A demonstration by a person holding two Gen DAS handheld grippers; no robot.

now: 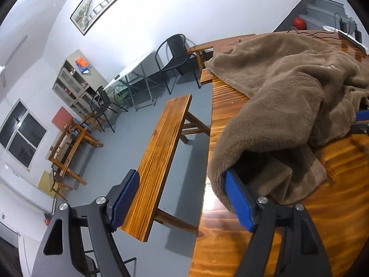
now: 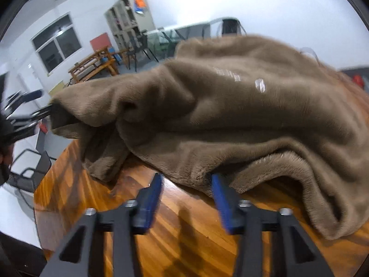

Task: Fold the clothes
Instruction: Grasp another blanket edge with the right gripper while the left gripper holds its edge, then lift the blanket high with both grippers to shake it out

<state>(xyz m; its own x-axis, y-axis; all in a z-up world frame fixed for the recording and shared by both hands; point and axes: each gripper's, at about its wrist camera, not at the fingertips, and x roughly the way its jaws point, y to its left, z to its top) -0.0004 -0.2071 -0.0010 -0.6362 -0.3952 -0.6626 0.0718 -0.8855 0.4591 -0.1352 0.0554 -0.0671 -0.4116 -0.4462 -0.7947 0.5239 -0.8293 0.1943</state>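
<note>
Though crumpled, brown fleece garment (image 1: 288, 97) on table (image 1: 334, 219)

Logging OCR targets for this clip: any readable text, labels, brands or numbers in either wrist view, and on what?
No text can be read in either view.
White print on the brown fleece garment: blurred in the right wrist view, only specks in the left wrist view.
Framed picture on the wall: no lettering can be made out.
Orange and blue items on the cabinet: too small to read.

Glossy wooden table (image 1: 334, 207), wooden bench (image 1: 161, 150) at its nine o'clock, black chair (image 1: 175, 57) beyond, framed picture (image 1: 95, 4) at eleven o'clock, glass-door cabinet (image 1: 73, 80), red ball (image 1: 299, 23) at one o'clock
</note>
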